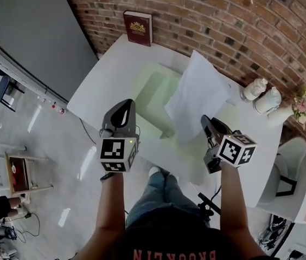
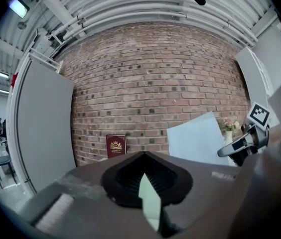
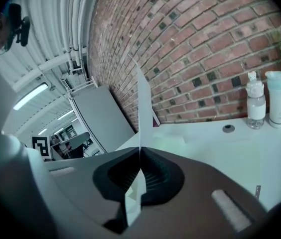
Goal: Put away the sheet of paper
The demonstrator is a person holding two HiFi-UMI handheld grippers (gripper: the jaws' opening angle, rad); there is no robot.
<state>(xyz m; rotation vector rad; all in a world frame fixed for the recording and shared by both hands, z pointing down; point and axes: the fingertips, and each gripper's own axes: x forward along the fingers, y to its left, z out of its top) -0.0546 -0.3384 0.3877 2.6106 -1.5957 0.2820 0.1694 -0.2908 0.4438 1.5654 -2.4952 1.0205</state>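
My right gripper [image 1: 208,122] is shut on the lower edge of the white sheet of paper [image 1: 196,93], which stands up above the table's middle. In the right gripper view the paper [image 3: 141,108] shows edge-on, rising from the closed jaws of the right gripper [image 3: 140,152]. A pale green folder [image 1: 154,91] lies on the white table [image 1: 107,72] under and left of the sheet. My left gripper [image 1: 125,106] is at the folder's left edge; a pale green strip of the folder [image 2: 149,198] sits pinched in the left gripper [image 2: 143,154]. That view also shows the paper [image 2: 195,136].
A dark red book [image 1: 138,28] stands against the brick wall at the table's back. Two bottles [image 1: 261,93] and a vase of flowers [image 1: 300,108] stand at the right end. A white chair [image 1: 291,169] is right of the table; floor lies to the left.
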